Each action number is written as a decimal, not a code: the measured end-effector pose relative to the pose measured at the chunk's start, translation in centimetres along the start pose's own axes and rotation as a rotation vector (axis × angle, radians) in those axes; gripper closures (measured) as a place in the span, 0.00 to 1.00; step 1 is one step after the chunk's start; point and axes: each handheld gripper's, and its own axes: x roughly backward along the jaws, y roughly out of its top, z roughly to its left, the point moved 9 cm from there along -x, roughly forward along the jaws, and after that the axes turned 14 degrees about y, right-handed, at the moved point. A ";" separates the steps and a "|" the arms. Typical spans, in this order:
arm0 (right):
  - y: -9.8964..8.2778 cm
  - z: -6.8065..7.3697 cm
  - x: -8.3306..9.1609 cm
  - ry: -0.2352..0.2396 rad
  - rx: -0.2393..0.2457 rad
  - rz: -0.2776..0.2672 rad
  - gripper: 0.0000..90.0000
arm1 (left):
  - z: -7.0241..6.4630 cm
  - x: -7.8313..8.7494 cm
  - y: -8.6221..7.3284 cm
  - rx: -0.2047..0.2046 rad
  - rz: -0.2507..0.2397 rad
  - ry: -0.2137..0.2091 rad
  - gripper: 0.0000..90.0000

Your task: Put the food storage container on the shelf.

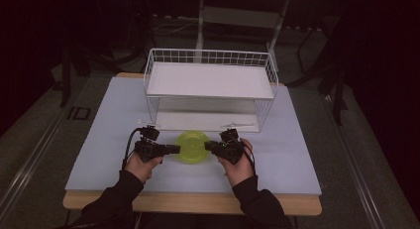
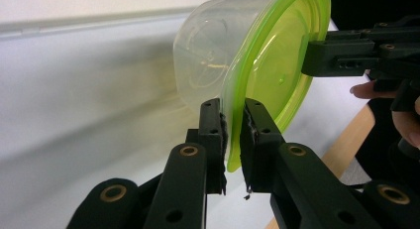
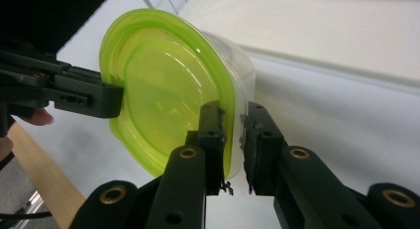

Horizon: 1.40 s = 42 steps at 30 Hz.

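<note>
A clear plastic tub [image 2: 203, 55] with a lime-green lid [image 1: 193, 146] is held between my two grippers, just above the table's front middle. My left gripper [image 1: 176, 149] pinches the lid's rim [image 2: 233, 140] from the left, pads pressed on both sides of it [image 2: 234, 110]. From the right, my right gripper [image 1: 209, 146] is shut on the opposite rim [image 3: 234, 112]. Each gripper view shows the other gripper's jaws on the far edge of the lid [image 2: 309, 55] [image 3: 114, 100]. The tub looks empty.
A white wire rack [image 1: 210, 58] with a flat upper shelf and an open lower level stands at the back middle of the pale blue mat [image 1: 114, 135]. A wooden table edge [image 1: 198, 203] runs along the front. Dark floor and chair legs lie beyond.
</note>
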 end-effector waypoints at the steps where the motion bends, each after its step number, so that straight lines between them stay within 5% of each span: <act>1: 0.2 0.2 0.2 -0.001 0.004 -0.002 0.88 | -0.1 0.2 0.2 0.001 -0.007 -0.007 0.91; 21: 4.6 2.5 5.6 -0.020 0.070 -0.098 0.88 | -3.9 4.1 5.1 -0.054 -0.087 -0.054 0.91; 42: 11.5 2.7 9.2 -0.051 0.055 -0.186 0.88 | -6.4 6.7 12.9 -0.078 -0.134 -0.016 0.91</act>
